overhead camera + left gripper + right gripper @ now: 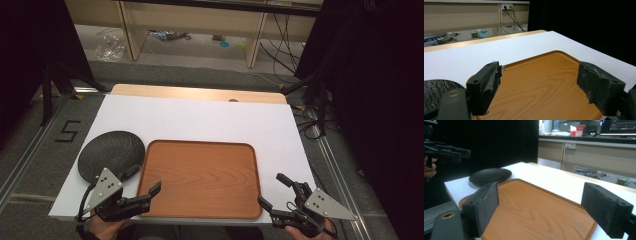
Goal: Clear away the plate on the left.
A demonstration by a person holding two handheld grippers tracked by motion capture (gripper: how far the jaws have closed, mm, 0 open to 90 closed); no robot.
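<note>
A brown wooden tray (pixel 200 145) lies in the middle of the white table top, with nothing in it. A black textured plate (pixel 111 152) rests on the table touching the tray's left edge. My left gripper (pixel 143 180) hovers at the tray's near left corner, jaws open and nothing between them. At the tray's near right corner, my right gripper (pixel 270 188) is open too. In the left gripper view the left gripper (pixel 541 85) frames the tray (pixel 559 52), with the plate (pixel 434 92) at the left. In the right gripper view the right gripper (pixel 541 212) looks across the tray (pixel 524 182) to the plate (pixel 490 175) and the left gripper (pixel 449 151).
The white table top (pixel 200 115) covers a wooden table whose far edge (pixel 200 92) shows. Beyond it stand wooden shelf legs (pixel 131 35) and cables (pixel 285 50) on the floor. A "5" mark (pixel 67 131) is taped on the carpet at the left. Dark curtains flank both sides.
</note>
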